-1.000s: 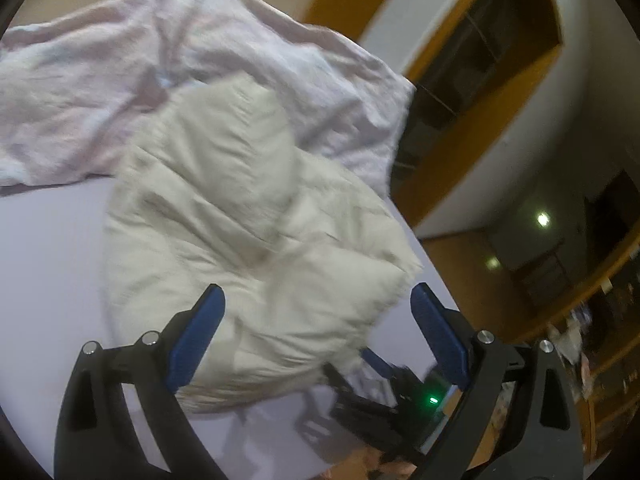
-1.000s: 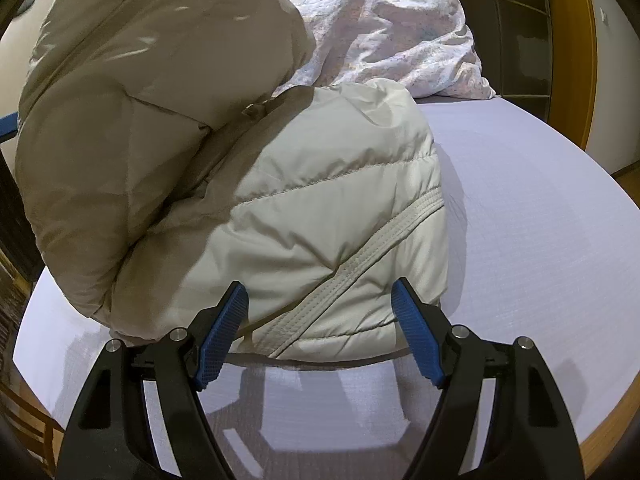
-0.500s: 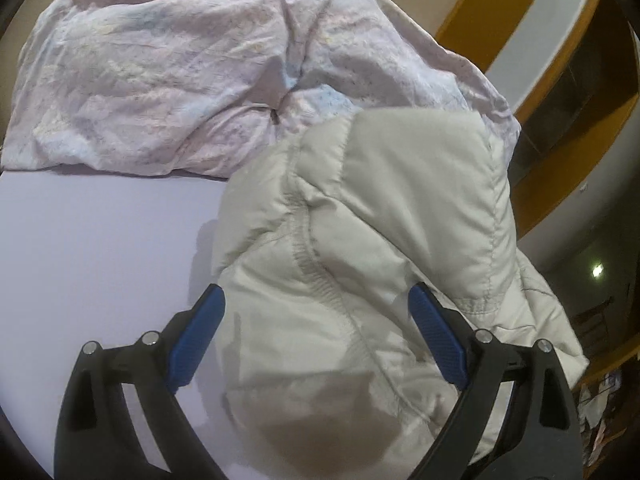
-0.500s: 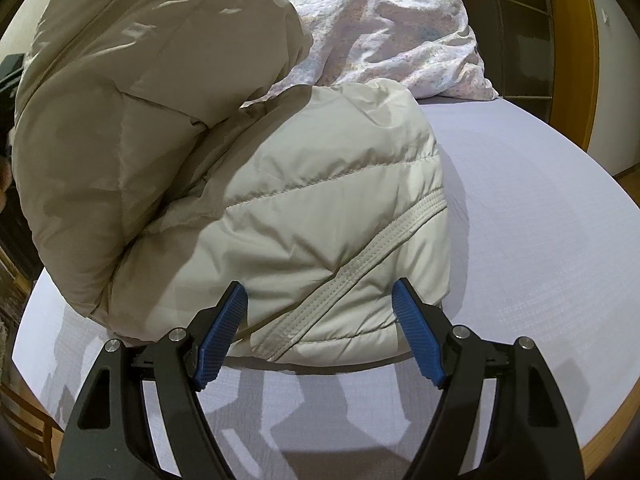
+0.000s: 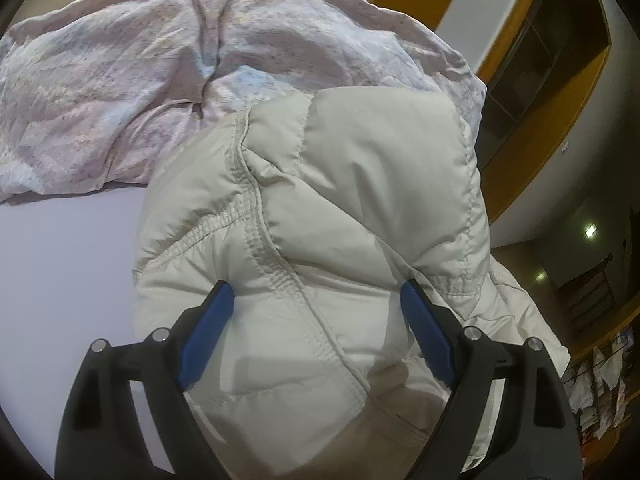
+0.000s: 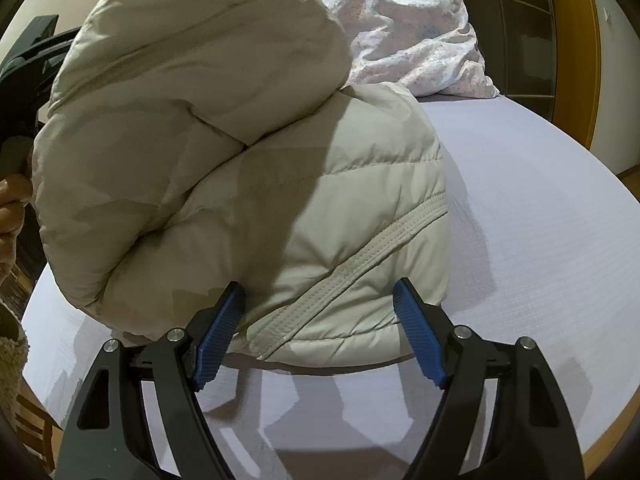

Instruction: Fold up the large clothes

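A cream quilted puffer jacket [image 5: 332, 216] lies bunched on a lilac bed sheet [image 5: 60, 264]. It also fills the right wrist view [image 6: 240, 160], its hood or upper part heaped on the body. My left gripper [image 5: 316, 300] is open right above the jacket, its blue pads either side of a stitched seam. My right gripper [image 6: 320, 300] is open at the jacket's near hem, low over the sheet [image 6: 540, 220]. Neither holds anything. The left gripper's body and the hand holding it show at the left edge of the right wrist view [image 6: 20, 80].
A crumpled pale pink floral duvet [image 5: 180, 68] lies behind the jacket, also in the right wrist view [image 6: 408, 32]. A wooden frame and dark cabinet [image 5: 536, 72] stand past the bed's right side. The bed's wooden edge [image 6: 600, 420] curves at the lower right.
My left gripper has swung from the bed's edge to over the jacket and come closer. My right gripper has edged nearer the hem. Both stayed open.
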A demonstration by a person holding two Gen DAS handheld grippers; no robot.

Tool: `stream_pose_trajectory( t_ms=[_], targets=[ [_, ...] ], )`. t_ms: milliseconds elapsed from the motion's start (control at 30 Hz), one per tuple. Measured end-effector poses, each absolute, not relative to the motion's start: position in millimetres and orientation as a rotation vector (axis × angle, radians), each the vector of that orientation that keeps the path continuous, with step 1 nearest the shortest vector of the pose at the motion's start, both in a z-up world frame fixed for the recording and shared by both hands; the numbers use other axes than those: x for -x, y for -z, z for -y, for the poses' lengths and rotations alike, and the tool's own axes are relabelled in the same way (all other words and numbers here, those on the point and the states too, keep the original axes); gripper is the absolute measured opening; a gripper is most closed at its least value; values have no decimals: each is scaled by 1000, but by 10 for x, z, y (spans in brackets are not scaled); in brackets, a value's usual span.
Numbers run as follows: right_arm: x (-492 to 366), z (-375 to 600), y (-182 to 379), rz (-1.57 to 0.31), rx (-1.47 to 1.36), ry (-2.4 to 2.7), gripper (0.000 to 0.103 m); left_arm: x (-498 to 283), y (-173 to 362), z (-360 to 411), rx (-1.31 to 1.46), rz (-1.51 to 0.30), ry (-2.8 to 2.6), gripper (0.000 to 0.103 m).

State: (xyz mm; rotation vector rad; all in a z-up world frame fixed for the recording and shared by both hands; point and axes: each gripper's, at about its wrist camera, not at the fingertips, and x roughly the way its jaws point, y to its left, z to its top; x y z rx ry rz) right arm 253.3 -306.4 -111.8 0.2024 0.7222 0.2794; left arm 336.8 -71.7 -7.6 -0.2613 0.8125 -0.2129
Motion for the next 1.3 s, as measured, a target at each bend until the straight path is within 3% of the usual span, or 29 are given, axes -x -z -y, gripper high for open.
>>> stream_pose_trajectory(
  t_ms=[700, 1300],
  targets=[
    [-2473, 3212, 1172, -720, -224, -250, 81, -3373, 229, 1310, 151, -812, 249, 85],
    [-2141, 4068, 1076, -677, -285, -44, 81, -3322, 497, 2144, -13, -805, 287, 91]
  ],
)
